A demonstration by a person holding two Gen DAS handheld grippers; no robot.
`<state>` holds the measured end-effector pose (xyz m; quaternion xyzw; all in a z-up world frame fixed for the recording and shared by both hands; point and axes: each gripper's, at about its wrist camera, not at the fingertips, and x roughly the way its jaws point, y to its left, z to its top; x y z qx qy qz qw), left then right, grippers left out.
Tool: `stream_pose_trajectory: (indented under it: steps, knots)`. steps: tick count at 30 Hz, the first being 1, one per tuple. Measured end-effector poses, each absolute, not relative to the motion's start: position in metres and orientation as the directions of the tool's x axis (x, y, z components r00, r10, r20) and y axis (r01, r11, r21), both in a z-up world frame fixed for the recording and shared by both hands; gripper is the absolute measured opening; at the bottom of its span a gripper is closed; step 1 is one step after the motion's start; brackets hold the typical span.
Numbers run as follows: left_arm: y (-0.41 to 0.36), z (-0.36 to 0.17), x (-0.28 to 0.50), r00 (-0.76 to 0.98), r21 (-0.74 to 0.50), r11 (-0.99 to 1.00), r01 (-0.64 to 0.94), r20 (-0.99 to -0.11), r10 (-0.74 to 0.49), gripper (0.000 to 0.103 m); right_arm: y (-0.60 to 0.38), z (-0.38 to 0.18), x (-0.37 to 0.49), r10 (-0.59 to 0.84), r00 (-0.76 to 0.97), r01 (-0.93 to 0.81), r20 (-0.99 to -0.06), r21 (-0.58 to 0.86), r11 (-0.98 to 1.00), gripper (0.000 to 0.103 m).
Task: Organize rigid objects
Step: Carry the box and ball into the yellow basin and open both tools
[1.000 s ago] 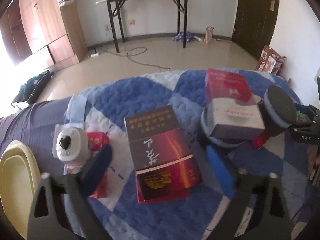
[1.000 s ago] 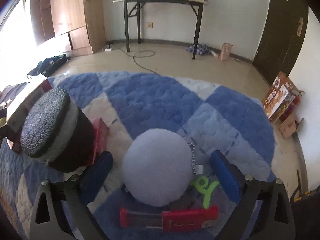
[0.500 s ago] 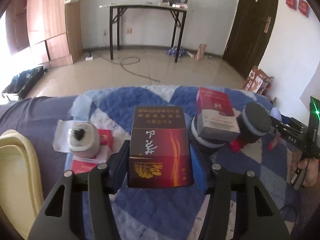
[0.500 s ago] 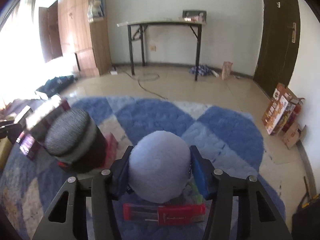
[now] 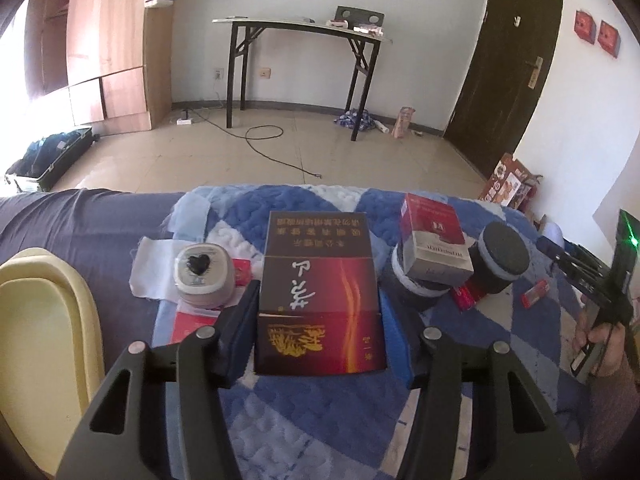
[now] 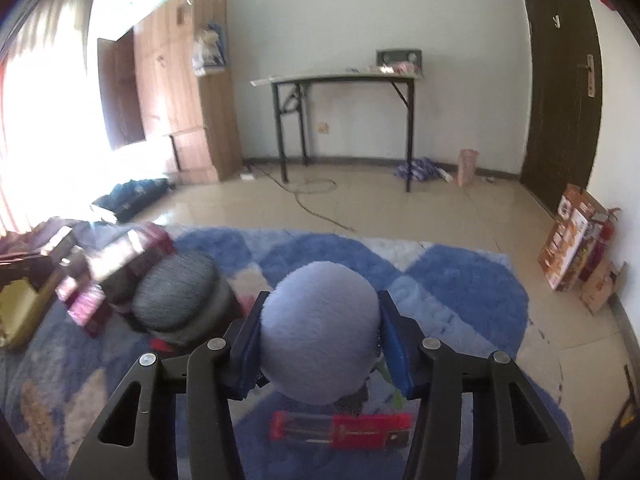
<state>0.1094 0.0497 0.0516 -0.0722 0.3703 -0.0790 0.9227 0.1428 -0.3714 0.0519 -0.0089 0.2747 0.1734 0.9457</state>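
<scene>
Two grips on: left fingers point(image 5: 318, 320) squeezing box point(image 5: 318, 304), right fingers point(image 6: 320, 344) squeezing ball point(image 6: 320, 332). Could slip out.

Daylight blows out the left edge, fisheye bends the borders, and the right view looks slightly motion-blurred
</scene>
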Motion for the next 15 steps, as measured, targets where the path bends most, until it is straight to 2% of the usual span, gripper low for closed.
stream_pose_trajectory:
  steps: [5,8,12,15]
  knots:
    - [0.101,0.078,0.083,0.782,-0.22,0.975,-0.023,-0.612,-0.119,0.057,-0.338,0.085,0.105,0.476,0.74,-0.503,-0.476,0.079,0.861,0.05]
    - [0.149,0.091,0.051,0.789,-0.203,0.97,-0.131,-0.614,-0.022,0.057,-0.294,0.099,0.081,0.573,0.669,-0.627,-0.473,0.055,0.777,0.05]
    - [0.211,0.094,0.015,0.765,-0.158,0.95,-0.27,-0.634,0.112,0.057,-0.208,0.104,0.062,0.705,0.495,-0.788,-0.507,0.079,0.611,0.05]
    - [0.253,0.092,-0.002,0.745,-0.15,0.926,-0.345,-0.644,0.173,0.057,-0.134,0.105,0.047,0.743,0.396,-0.87,-0.54,0.039,0.492,0.05]
